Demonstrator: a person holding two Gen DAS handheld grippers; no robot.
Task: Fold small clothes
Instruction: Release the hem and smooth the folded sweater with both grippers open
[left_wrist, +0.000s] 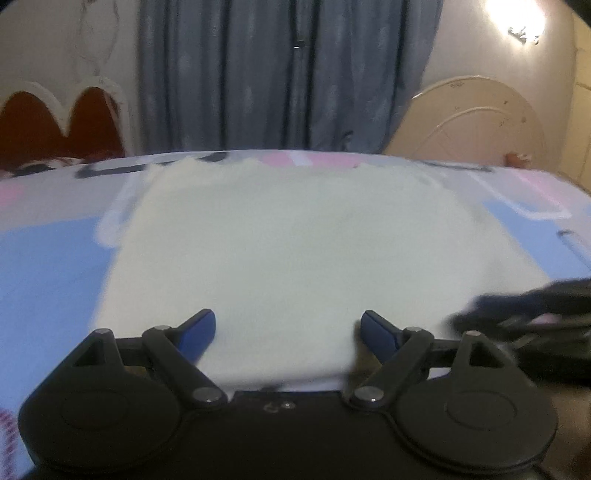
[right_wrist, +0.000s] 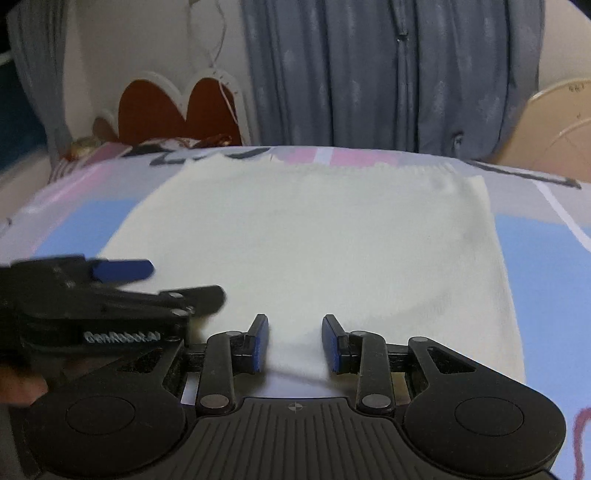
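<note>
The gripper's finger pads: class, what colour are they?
Blue pads, clearest in the right wrist view.

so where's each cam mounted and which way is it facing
Left wrist: on the left hand-held gripper, looking forward and down over its open fingers at the white cloth; the right hand-held gripper intrudes at right.
Right wrist: on the right hand-held gripper, facing the same way; the left one shows at left.
Shared: cloth, patterned bed cover, blue curtain.

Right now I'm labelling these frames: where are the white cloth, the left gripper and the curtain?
white cloth (left_wrist: 295, 251), left wrist view, its flat middle
left gripper (left_wrist: 288, 328), left wrist view, midway between its open fingertips
curtain (right_wrist: 388, 74), right wrist view, its folds
</note>
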